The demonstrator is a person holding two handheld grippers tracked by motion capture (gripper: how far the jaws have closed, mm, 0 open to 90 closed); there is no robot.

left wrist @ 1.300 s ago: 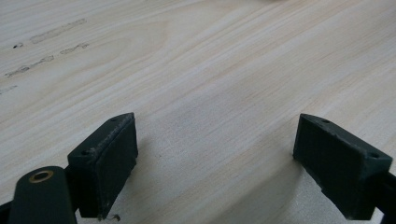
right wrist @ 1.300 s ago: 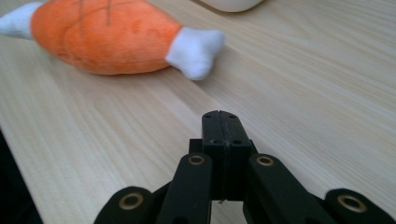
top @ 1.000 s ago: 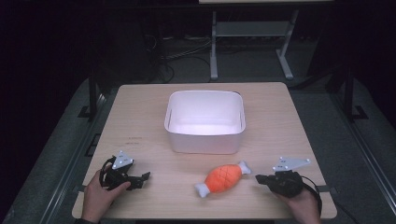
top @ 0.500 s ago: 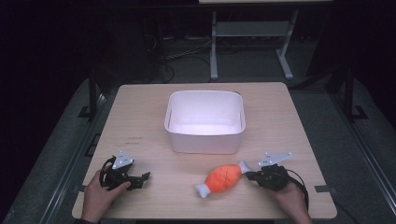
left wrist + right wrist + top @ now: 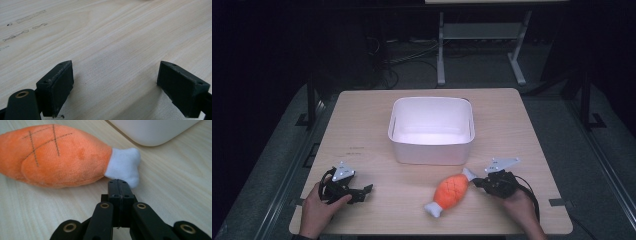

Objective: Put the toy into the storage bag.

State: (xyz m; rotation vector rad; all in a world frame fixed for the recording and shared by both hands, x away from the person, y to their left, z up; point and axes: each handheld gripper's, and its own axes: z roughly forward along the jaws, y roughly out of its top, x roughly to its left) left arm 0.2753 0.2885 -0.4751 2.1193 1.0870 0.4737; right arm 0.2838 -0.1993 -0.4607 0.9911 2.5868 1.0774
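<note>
Wood table (image 5: 362,130): 1 white tub (image 5: 432,130), 1 plush drumstick (image 5: 451,192); left tool (image 5: 362,193) spread, right tool (image 5: 475,182) pressed together, empty.

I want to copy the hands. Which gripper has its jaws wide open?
The left gripper: its jaws stand wide apart over bare table. The right gripper is shut, jaws pressed together by the toy.

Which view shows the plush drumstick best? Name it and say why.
The right gripper view: the plush drumstick is seen close up, with its stitched crosses and white bone end just ahead of the shut right gripper. The high view shows it whole but small, lying near the white tub. The left gripper view looks at the table.
</note>
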